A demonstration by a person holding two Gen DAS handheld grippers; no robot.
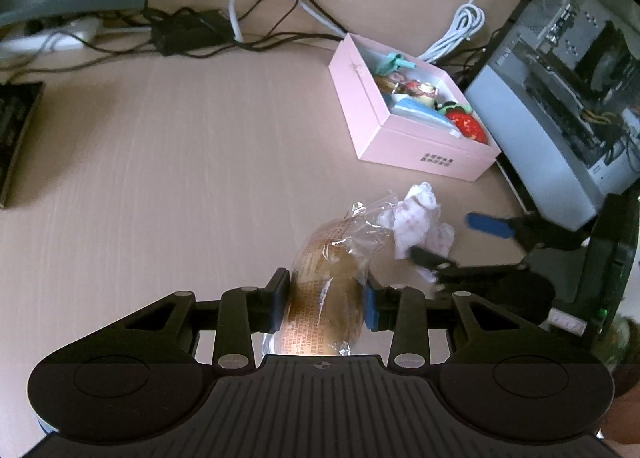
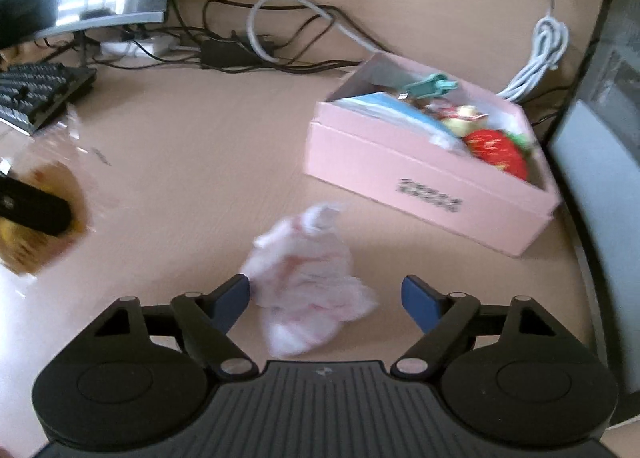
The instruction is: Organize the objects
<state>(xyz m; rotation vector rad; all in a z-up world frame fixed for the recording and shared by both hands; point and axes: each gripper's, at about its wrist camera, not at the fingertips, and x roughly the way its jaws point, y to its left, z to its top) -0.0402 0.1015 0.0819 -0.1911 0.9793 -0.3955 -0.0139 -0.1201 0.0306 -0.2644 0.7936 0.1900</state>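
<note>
My left tongs point(image 1: 326, 298) are clenched on a wrapped bun point(image 1: 324, 298), low in the middle of the left view, the pads pressing its sides through the clear wrapper. My right tongs point(image 2: 326, 298) are spread wide around a crumpled pink-and-white cloth point(image 2: 310, 286) lying on the desk point(image 2: 192, 178); neither pad touches it yet. The pink box point(image 2: 424, 186), already holding a strawberry toy point(image 2: 498, 152) and other small things, sits toward the upper right of both views, close to the monitor point(image 1: 560, 98).

I think the worries are these. The bun is soft and its wrapper slippery, so squeezing harder could crush it, while a loose hold could let it slide out on the way to the box. The cloth is limp: closing on only a fold may leave most of it dragging across the desk. The box looks nearly full, so dropping either piece in carelessly could push something over its rim.
</note>
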